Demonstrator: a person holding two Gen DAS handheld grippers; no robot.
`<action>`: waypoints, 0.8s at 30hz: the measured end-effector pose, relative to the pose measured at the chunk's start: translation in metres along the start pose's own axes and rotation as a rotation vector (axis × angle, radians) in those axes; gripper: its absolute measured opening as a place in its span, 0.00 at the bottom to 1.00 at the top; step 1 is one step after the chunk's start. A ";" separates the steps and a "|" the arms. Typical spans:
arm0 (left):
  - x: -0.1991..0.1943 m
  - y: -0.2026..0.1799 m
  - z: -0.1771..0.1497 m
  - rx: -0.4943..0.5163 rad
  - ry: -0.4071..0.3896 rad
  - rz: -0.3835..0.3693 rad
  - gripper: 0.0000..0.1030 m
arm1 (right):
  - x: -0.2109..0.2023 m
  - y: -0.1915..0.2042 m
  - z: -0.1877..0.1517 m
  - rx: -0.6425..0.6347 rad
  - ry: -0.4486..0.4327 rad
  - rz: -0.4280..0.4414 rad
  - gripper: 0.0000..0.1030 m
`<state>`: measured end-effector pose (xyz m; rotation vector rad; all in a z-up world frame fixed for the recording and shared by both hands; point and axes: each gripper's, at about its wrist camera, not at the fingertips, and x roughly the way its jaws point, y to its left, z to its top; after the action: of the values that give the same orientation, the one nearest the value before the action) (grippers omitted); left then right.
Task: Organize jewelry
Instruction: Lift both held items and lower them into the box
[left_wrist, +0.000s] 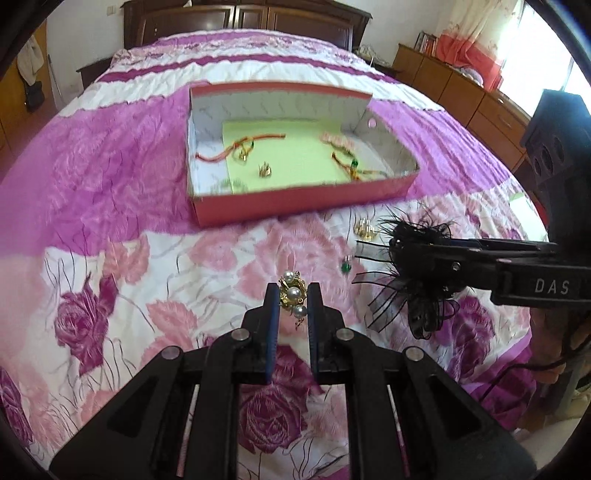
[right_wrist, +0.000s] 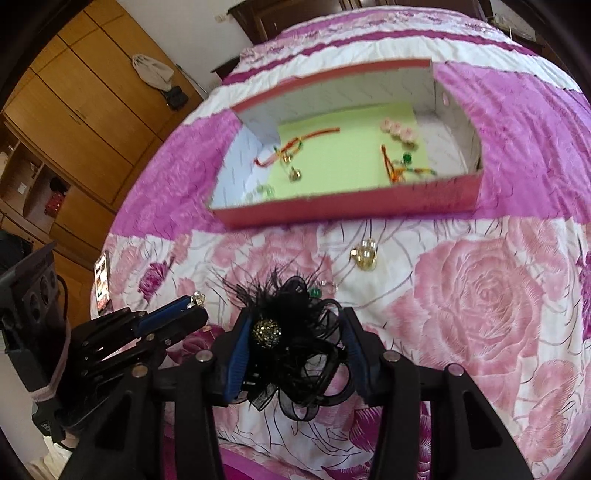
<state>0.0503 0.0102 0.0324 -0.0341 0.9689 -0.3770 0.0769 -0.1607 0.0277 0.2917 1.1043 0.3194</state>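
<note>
Left gripper (left_wrist: 293, 302) pinches the gold pearl brooch (left_wrist: 294, 295); right gripper (right_wrist: 295, 345), half-open, clamps the black feathered hair clip (right_wrist: 295, 332). Both sit just short of the red cardboard box (left_wrist: 295, 205); clear its near wall before releasing.

the only lettering that can be read is "das", in pale capital letters on the black plastic body of the right gripper (left_wrist: 424, 254), at the right edge of the left wrist view; the frame edge cuts the word off there, so it may run on. the phone-like screen (right_wrist: 102, 280) lying at the left of the right wrist view shows coloured patches too blurred to read.
</note>
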 end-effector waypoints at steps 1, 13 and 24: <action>-0.001 -0.001 0.003 0.002 -0.008 0.003 0.06 | -0.003 0.001 0.002 -0.004 -0.010 0.000 0.48; -0.008 0.003 0.053 0.013 -0.116 0.019 0.06 | -0.024 0.003 0.043 -0.036 -0.123 -0.015 0.48; 0.019 0.020 0.094 -0.024 -0.151 0.054 0.06 | -0.011 0.003 0.087 -0.071 -0.183 -0.047 0.48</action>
<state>0.1423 0.0095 0.0669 -0.0574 0.8237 -0.3087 0.1510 -0.1684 0.0746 0.2268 0.9166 0.2832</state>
